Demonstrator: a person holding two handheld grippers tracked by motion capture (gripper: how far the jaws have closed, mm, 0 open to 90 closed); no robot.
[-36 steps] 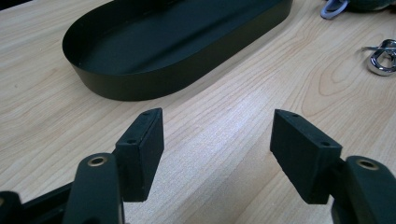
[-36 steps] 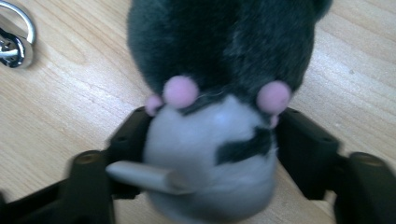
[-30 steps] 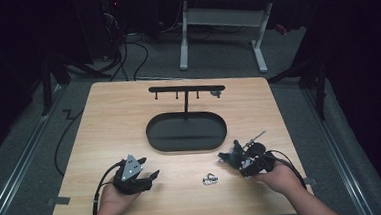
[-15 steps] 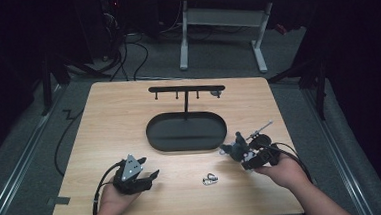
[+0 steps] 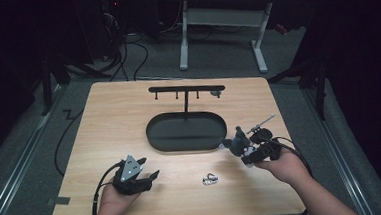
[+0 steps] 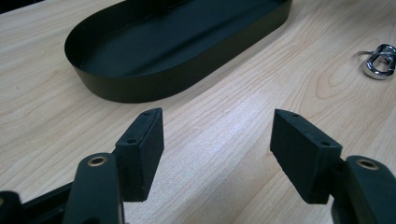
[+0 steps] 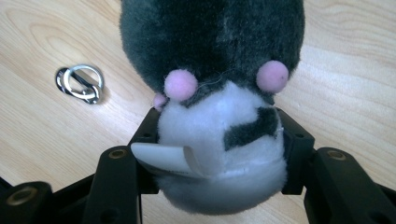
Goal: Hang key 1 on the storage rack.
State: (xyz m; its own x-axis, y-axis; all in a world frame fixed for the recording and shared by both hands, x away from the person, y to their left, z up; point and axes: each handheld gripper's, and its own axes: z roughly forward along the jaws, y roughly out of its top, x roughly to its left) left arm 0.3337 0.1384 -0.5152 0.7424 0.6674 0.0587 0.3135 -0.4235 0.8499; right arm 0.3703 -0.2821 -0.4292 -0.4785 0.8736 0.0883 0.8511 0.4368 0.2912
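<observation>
A small plush toy (image 7: 219, 93), dark grey fur with a white belly and pink dots, is squeezed between my right gripper's jaws. In the high view my right gripper (image 5: 238, 147) holds the plush toy (image 5: 239, 140) just right of the black oval tray (image 5: 155, 139), a little above the table. A metal key ring (image 5: 210, 179) lies on the wood between the two hands; the key ring (image 7: 80, 83) also lies on the table to the left of the plush. My left gripper (image 5: 152, 176) rests near the front left, open and holding nothing, its jaws (image 6: 215, 156) pointing at the tray (image 6: 135, 86).
A black T-shaped rack with small hooks (image 5: 186, 90) rises from the tray's far side. The key ring (image 6: 380, 60) sits at the right edge of the left gripper view. Cables trail from both grippers. Table edges lie close behind both hands.
My right gripper, still shut on the plush toy, has moved up and away from the front edge toward the tray's right end. The left gripper has stayed put.
</observation>
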